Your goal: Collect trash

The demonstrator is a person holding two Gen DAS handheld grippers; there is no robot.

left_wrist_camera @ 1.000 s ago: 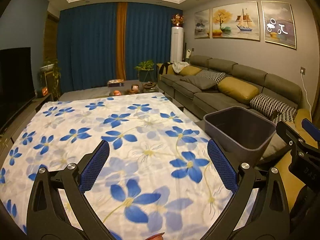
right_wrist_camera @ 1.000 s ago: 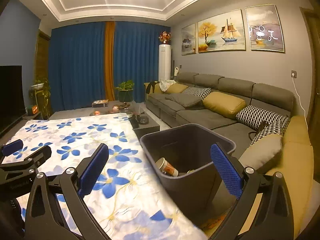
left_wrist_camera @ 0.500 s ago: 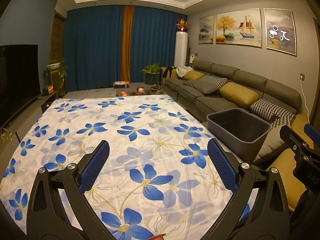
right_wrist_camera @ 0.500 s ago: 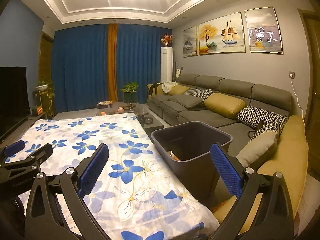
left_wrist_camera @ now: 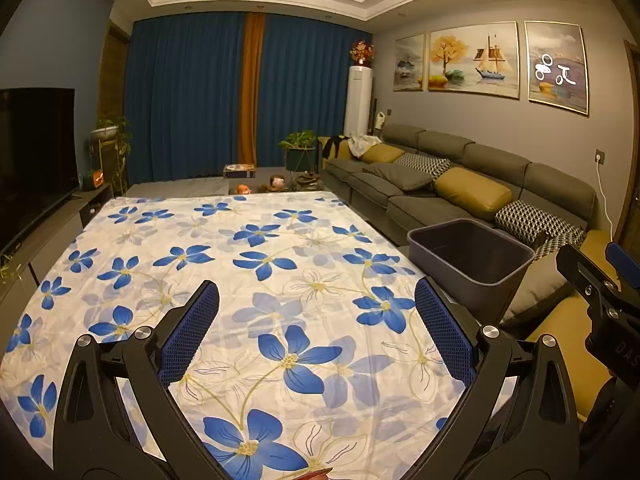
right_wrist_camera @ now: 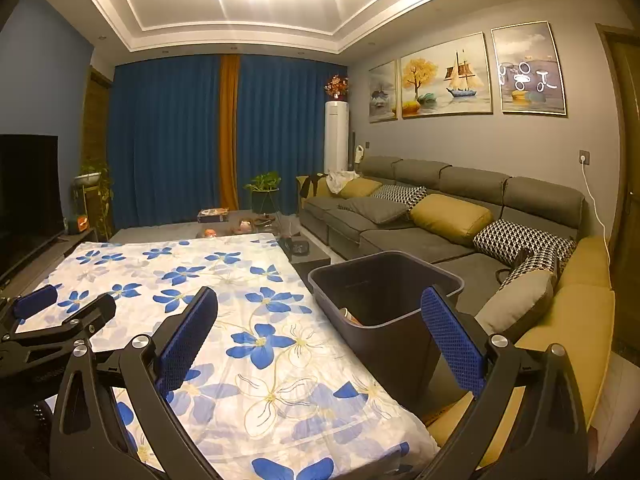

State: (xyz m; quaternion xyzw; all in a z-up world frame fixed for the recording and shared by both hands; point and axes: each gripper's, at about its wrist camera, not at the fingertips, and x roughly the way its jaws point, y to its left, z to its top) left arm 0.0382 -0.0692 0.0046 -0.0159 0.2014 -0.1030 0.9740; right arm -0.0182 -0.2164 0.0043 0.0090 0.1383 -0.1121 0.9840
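Flowered cloth (left_wrist_camera: pixel 256 264) is seen bare of trash | dark bin (right_wrist_camera: pixel 384 304) is set beside its right edge, a cup within | left gripper (left_wrist_camera: pixel 316 320) and right gripper (right_wrist_camera: pixel 320 328) are held wide open, empty | cloth should be scanned for leftovers.

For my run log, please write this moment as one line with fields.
left gripper: open, empty | right gripper: open, empty | trash bin: beside table, cup inside | floral cloth: no trash seen
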